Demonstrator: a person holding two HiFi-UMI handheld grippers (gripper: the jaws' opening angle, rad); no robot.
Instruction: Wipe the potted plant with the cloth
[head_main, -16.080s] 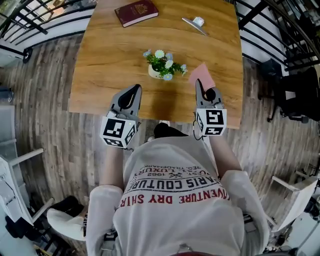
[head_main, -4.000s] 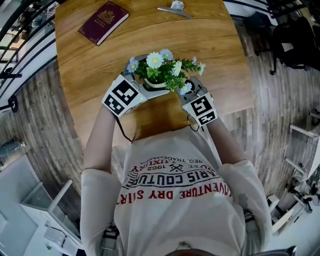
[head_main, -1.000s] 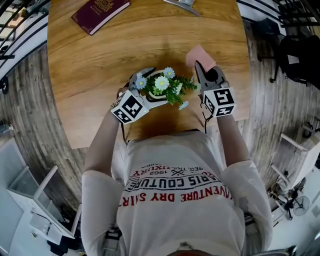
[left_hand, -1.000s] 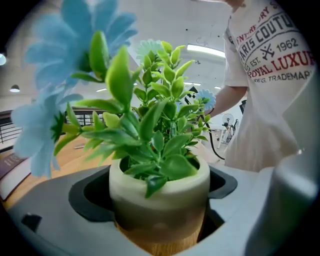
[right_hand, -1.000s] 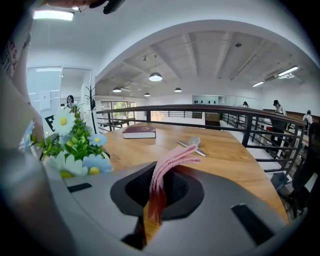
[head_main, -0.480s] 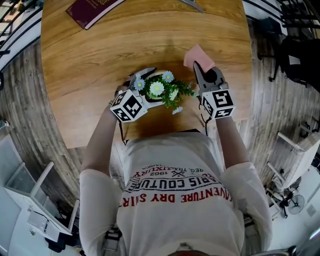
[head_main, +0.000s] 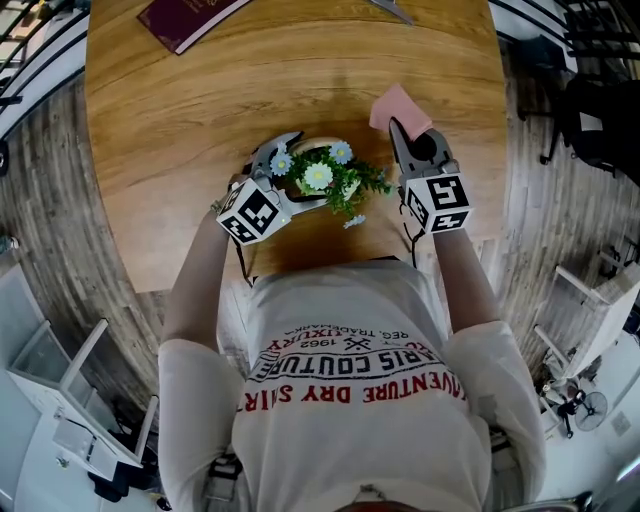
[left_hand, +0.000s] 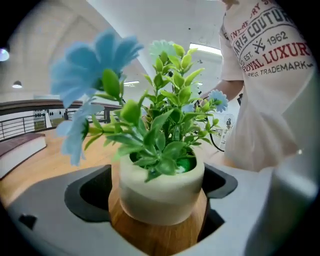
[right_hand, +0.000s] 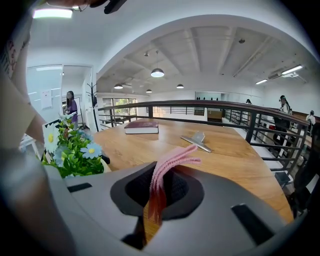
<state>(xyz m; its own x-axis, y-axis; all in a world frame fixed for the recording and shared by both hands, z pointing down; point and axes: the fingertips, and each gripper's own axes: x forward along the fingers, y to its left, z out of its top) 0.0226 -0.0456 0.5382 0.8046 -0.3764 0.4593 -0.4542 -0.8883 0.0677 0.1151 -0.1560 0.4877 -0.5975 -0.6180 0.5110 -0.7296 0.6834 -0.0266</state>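
Note:
The potted plant has green leaves, white and blue flowers and a cream pot. My left gripper is shut on the pot, one jaw on each side of it. The plant leans toward the person. To its right, my right gripper is shut on a folded pink cloth, which sticks out past the jaws. The cloth is a short gap away from the leaves and does not touch them.
A wooden table holds a maroon book at the far left and a metal clip at the far edge. Black railings run round the table. A dark bag stands on the floor at the right.
Since 4 s ago my right gripper has drawn the cloth away from the plant to the right. Over the last second the left gripper and plant shifted only slightly.

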